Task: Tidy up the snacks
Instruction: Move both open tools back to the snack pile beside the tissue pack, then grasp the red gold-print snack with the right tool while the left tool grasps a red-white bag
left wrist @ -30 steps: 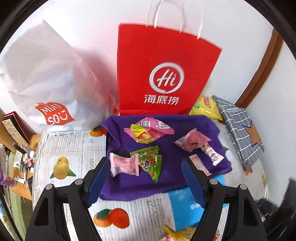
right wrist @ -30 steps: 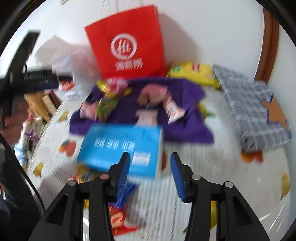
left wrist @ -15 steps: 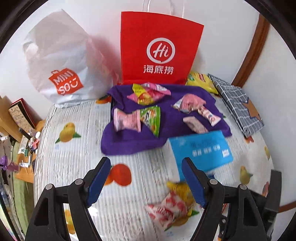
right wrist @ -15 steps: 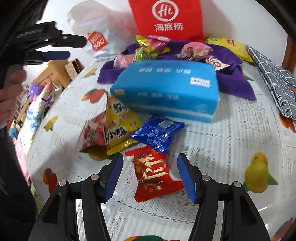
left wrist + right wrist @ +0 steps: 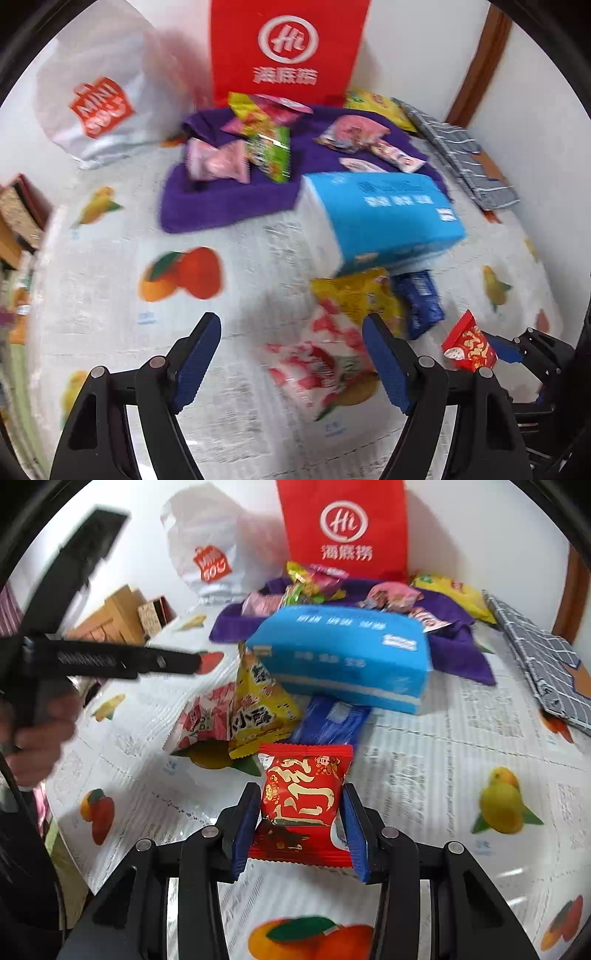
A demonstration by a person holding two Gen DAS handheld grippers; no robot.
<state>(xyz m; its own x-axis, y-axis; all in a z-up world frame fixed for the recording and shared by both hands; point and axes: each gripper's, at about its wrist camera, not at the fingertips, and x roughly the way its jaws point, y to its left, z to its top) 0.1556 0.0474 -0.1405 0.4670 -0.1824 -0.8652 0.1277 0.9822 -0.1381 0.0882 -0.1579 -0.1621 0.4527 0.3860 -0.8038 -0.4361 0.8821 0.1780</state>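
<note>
Between the right gripper (image 5: 301,823) pads sits a red packet (image 5: 303,797), upright, long axis pointing away; its jaws have just been closing onto it. Just behind crowd yellow (image 5: 258,705), blue (image 5: 328,720) and pink (image 5: 207,720) packets and a tissue box (image 5: 343,653). Left gripper (image 5: 291,354) hangs half open, empty, over bare tablecloth (image 5: 110,325)

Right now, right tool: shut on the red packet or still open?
Shut on it. The right tool has just been closing, and both blue pads press the sides of the red snack packet.
</note>
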